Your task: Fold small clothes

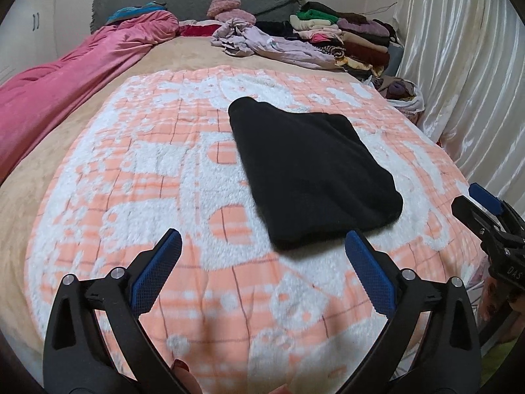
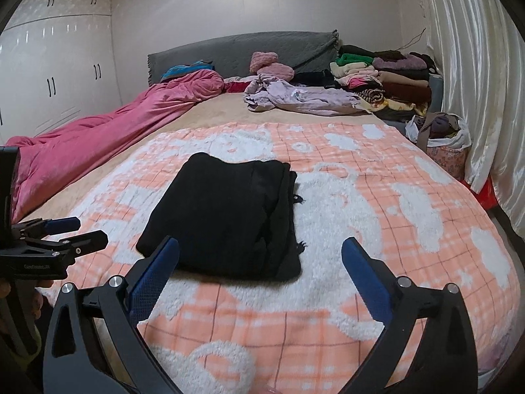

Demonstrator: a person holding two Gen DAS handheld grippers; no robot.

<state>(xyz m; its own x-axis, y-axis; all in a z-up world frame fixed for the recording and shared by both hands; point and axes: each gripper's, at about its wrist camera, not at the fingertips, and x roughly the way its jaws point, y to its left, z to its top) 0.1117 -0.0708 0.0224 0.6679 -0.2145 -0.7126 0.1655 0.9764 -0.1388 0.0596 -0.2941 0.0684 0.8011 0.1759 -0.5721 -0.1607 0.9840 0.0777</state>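
While both tools (image 1: 262, 262) (image 2: 261, 271) gape wide, only the right view shows the black garment's (image 2: 226, 220) layered edge.

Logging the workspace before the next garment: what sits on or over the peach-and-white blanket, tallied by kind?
Folded black garment: 1
Grippers, jaws open, holding nothing: 2 (left gripper, right gripper)
Total: 3

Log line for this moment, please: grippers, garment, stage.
left gripper: open, empty | right gripper: open, empty | black garment: folded, flat on blanket, untouched | stage: fold appears done
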